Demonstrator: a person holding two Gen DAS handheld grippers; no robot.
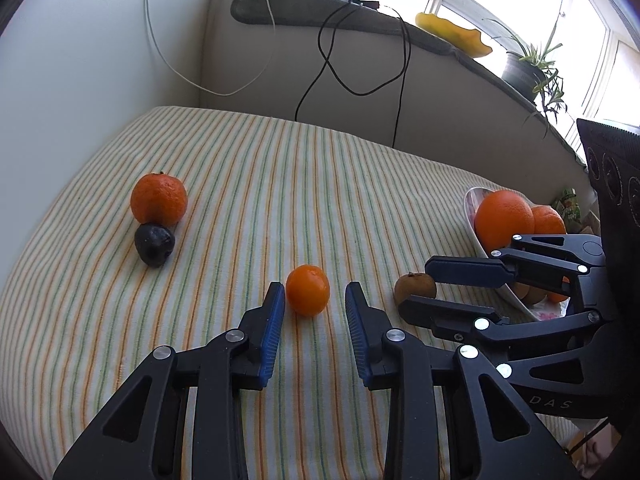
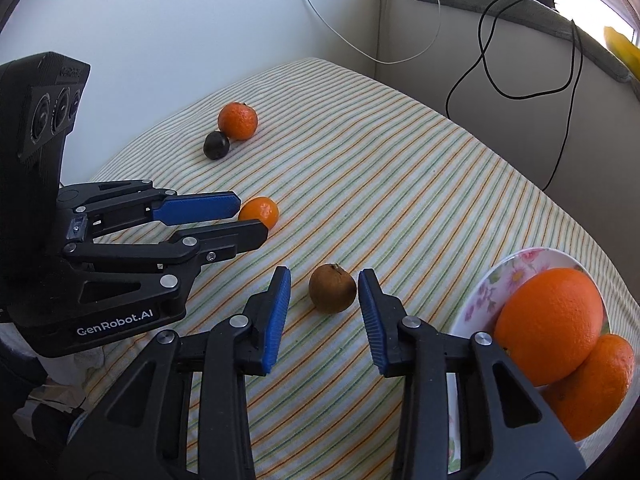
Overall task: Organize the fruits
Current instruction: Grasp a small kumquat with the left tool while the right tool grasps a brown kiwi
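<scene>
A small orange (image 1: 307,290) lies on the striped cloth between the fingertips of my left gripper (image 1: 314,292). The left pad is close to it and a gap shows on the right, so the gripper is open. A brown round fruit (image 2: 332,288) sits between the tips of my right gripper (image 2: 324,276), also open, with its right pad nearly touching. A flowered plate (image 2: 516,264) at the right holds a large orange (image 2: 550,326) and a second orange (image 2: 592,388). Far left, a mandarin (image 1: 159,199) rests against a dark plum (image 1: 154,245).
The striped cloth (image 1: 280,184) covers a soft surface set in a wall corner. Black and white cables (image 1: 332,64) hang down the back wall. A ledge above carries a yellow dish (image 1: 452,34) and a potted plant (image 1: 528,68). More small fruits lie low in the plate, partly hidden.
</scene>
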